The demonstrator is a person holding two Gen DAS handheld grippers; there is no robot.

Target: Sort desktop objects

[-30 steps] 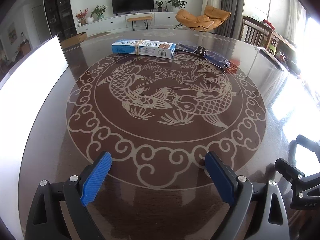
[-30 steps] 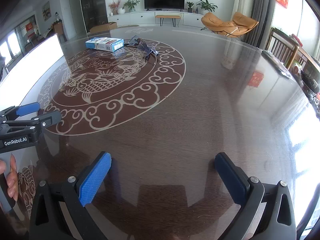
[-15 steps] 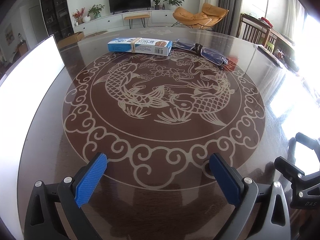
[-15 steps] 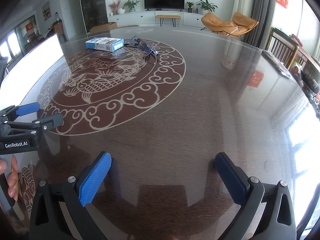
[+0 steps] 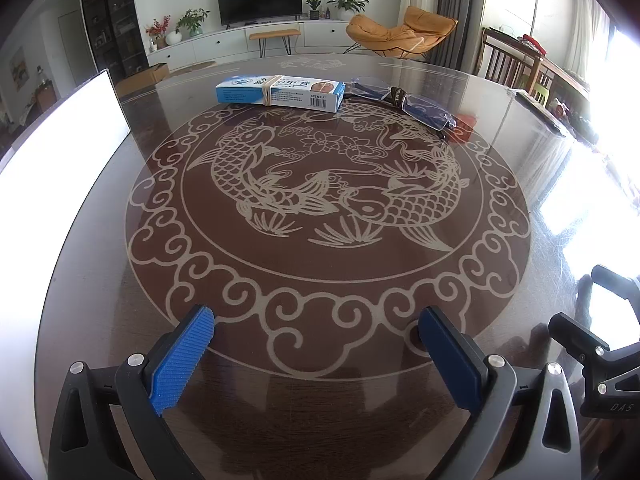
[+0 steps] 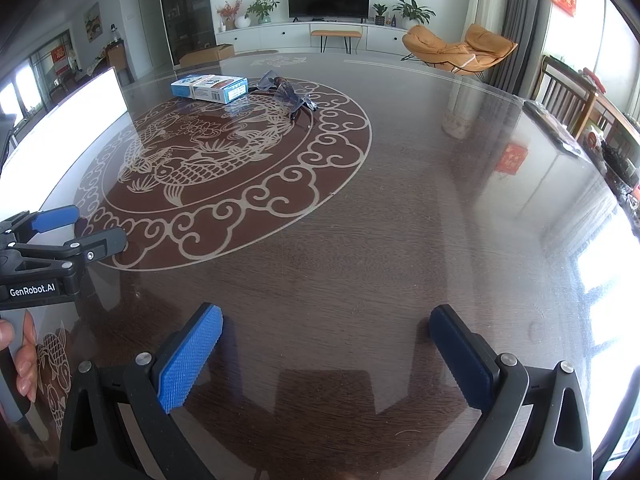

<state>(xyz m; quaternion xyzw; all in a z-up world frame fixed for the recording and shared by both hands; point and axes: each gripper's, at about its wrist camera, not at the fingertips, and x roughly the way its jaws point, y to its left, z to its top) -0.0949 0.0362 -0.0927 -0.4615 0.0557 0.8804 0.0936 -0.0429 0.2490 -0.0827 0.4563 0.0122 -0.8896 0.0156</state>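
Note:
A blue and white carton (image 5: 280, 93) with a rubber band lies at the far side of the round table's fish inlay, also seen as the carton (image 6: 209, 87) in the right wrist view. Rimless glasses (image 5: 404, 105) lie just right of it, and the same glasses (image 6: 289, 95) show from the right wrist. My left gripper (image 5: 316, 322) hovers open over the near rim of the inlay, far from both, nothing between its blue pads (image 5: 182, 360). My right gripper (image 6: 326, 320) is open over bare dark wood, empty. The left gripper (image 6: 60, 236) shows at that view's left edge.
The glossy round table (image 6: 400, 220) has a bright white panel (image 5: 60, 140) along its left edge. Dark items lie at the table's far right edge (image 6: 560, 128). A hand (image 6: 20, 356) holds the left tool. Wooden chairs (image 5: 516, 68) stand beyond the table at right.
The left gripper's fingers have spread a little wider. The right gripper has kept still.

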